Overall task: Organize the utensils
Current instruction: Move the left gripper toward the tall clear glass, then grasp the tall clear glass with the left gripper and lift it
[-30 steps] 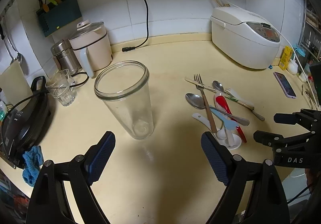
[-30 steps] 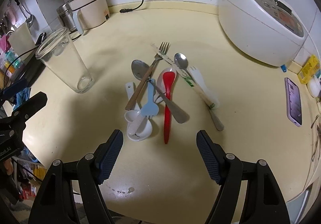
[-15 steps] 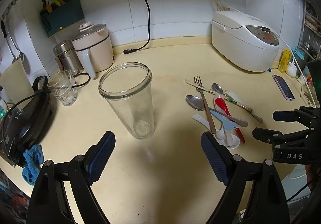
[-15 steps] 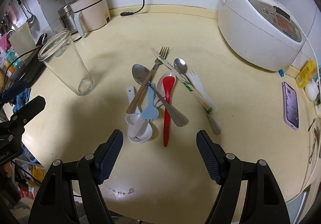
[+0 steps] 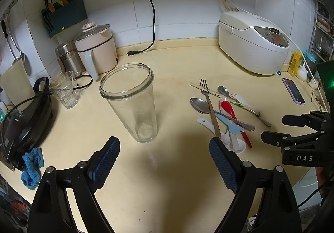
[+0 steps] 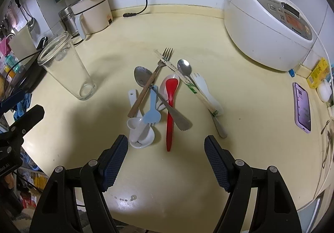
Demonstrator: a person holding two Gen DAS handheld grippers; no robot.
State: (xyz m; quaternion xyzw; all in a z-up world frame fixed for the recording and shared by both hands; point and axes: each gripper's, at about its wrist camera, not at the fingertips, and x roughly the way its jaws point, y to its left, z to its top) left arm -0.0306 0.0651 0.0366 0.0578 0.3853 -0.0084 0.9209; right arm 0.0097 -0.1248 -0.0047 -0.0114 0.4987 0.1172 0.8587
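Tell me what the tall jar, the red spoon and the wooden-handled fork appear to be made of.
Tall jar: clear glass, see-through with a thick rim. Red spoon: probably plastic, an even glossy red. Fork: shiny metal tines, with a brown matte handle that looks like wood.

home kitchen | rice cooker (image 5: pixel 252 43) | tiled wall (image 5: pixel 179 1) | electric pot (image 5: pixel 96 49)

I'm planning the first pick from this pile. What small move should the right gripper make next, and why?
Probably lower the right gripper onto the red spoon. Its jaws are open and empty, the handle end lies nearest them on bare counter, clear of the other utensils, and the tall glass stands empty nearby.
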